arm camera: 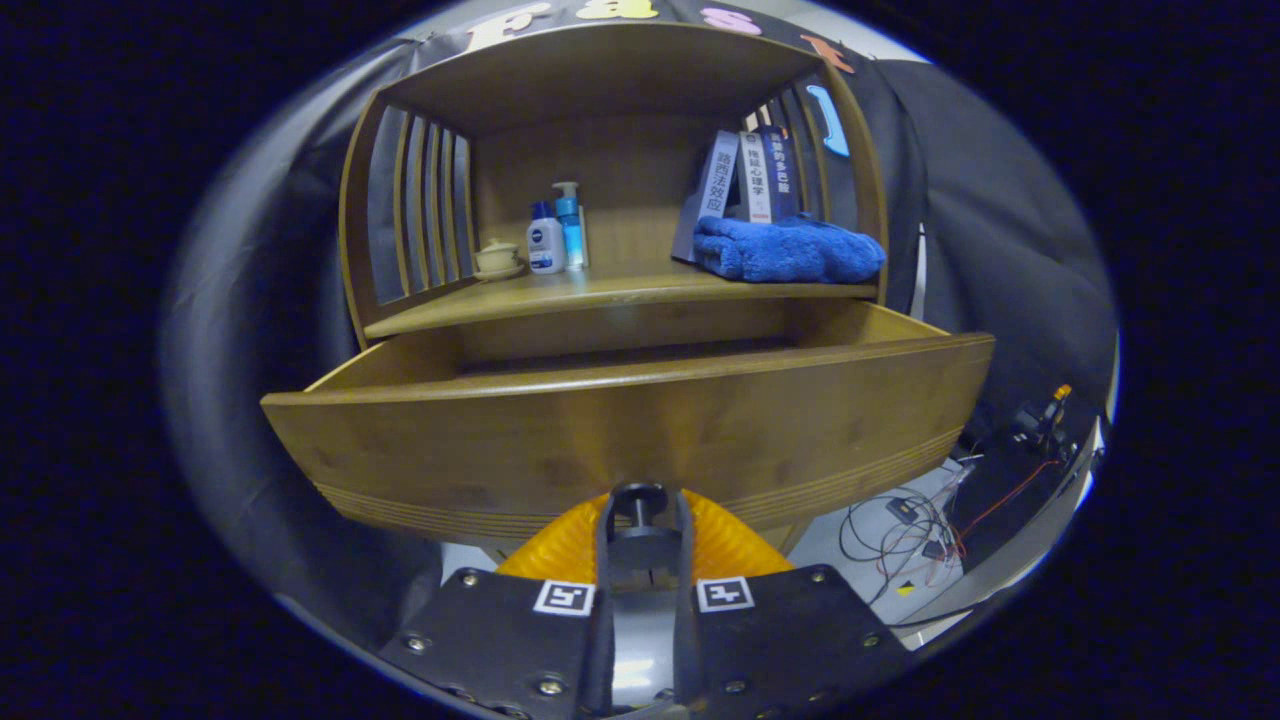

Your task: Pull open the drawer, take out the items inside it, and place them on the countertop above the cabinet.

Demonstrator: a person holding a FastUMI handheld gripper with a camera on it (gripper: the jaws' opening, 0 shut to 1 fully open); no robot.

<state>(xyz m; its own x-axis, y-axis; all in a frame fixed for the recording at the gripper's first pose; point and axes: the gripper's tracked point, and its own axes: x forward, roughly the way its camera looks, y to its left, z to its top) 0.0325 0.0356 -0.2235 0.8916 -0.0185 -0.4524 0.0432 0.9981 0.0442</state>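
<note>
The wooden drawer point(620, 440) of the cabinet stands pulled far out toward me. Its front panel hides what lies inside; I see only the far inner wall and the side walls. A dark knob point(640, 497) sticks out low on the middle of the front panel. My gripper point(641, 520) is shut on this knob, with one finger pressing on each side of it. Above the drawer runs the wooden countertop point(610, 292), under a shelf hood with slatted sides.
On the countertop, a small lidded cup point(497, 258) and two bottles point(556, 238) stand at the back left. At the right are several upright books point(750, 180) and a folded blue towel point(785, 250). Cables point(900, 525) lie on the floor right of the cabinet.
</note>
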